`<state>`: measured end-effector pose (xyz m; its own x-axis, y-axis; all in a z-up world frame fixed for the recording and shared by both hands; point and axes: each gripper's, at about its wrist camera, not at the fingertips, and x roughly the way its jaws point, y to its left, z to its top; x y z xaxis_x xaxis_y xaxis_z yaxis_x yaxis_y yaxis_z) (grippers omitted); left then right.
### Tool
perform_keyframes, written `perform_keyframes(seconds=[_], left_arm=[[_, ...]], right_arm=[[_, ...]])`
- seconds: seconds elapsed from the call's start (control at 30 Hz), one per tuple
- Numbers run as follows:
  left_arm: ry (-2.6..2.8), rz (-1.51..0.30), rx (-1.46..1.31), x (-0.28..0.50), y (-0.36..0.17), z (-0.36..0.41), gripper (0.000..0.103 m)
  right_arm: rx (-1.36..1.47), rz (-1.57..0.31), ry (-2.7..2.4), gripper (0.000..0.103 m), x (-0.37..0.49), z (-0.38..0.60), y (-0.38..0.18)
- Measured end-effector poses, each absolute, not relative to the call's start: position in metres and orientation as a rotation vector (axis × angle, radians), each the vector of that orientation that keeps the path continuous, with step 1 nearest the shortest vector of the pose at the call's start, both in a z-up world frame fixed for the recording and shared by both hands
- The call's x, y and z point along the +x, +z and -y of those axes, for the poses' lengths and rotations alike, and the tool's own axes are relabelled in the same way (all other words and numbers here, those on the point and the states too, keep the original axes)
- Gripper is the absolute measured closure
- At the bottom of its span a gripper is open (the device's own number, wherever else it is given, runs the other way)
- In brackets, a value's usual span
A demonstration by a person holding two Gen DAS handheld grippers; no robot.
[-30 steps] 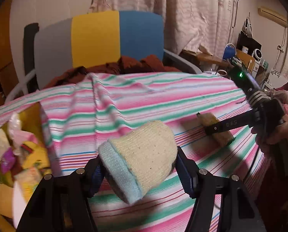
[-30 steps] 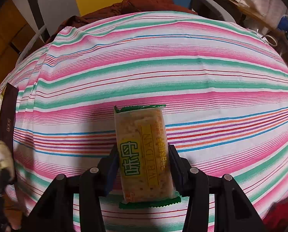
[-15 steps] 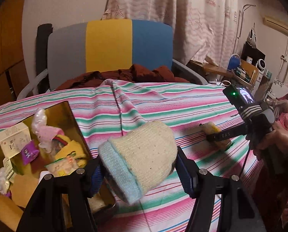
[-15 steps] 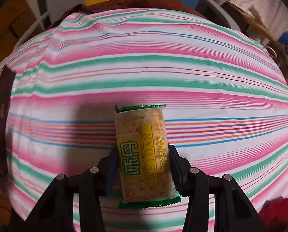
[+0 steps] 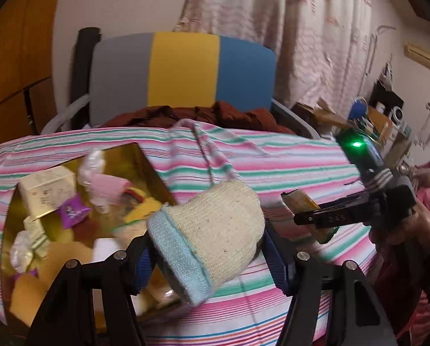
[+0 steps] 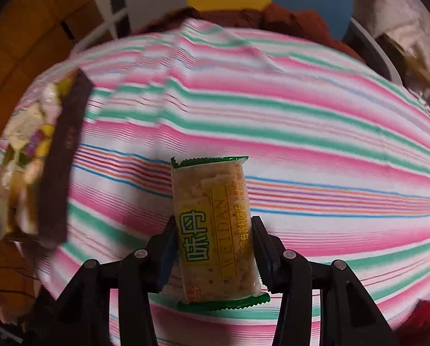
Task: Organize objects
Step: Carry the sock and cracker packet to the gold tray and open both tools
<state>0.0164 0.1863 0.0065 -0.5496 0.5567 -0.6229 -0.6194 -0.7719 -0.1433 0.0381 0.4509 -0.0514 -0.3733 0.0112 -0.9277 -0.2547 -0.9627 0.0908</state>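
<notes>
My left gripper [image 5: 205, 252] is shut on a cream knitted sock [image 5: 212, 227] with a pale blue cuff, held above the striped tablecloth [image 5: 287, 161]. Just left of it sits a gold box [image 5: 137, 158] full of small packets and sweets. My right gripper [image 6: 213, 249] is shut on a cracker packet [image 6: 215, 222] with green ends and yellow label, held above the cloth. In the left wrist view the right gripper [image 5: 316, 216] and its cracker packet [image 5: 300, 201] hang to the right of the sock. The box [image 6: 62, 155] shows at the far left in the right wrist view.
A chair [image 5: 183, 69] in grey, yellow and blue stands behind the table with a brown garment [image 5: 203, 115] draped on it. A fold [image 5: 209, 155] runs across the cloth. Curtains and a cluttered desk [image 5: 367, 115] fill the back right. A hand [image 5: 408, 227] holds the right gripper.
The left gripper has swung left and back, bringing the gold box fully into view beside the sock. The right gripper has drawn back with the packet, and the box edge now shows at its left.
</notes>
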Motion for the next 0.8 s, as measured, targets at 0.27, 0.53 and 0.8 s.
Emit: perform_keyframes(seconds=[0.27, 0.53, 0.8], left_arm=[[2.448, 0.017, -0.941, -0.023, 0.011, -0.117, 0.036], [2.56, 0.102, -1.027, -0.063, 0.003, -0.068, 0.036], [2.579, 0.108, -1.102, -0.079, -0.015, -0.058, 0.031]], right_arm=[[-1.569, -0.432, 2.681, 0.055, 0.033, -0.377, 0.001], [-1.533, -0.509, 2.896, 0.055, -0.017, -0.293, 0.025], [-1.547, -0.665, 2.898, 0.052, -0.072, -0.25, 0.01]])
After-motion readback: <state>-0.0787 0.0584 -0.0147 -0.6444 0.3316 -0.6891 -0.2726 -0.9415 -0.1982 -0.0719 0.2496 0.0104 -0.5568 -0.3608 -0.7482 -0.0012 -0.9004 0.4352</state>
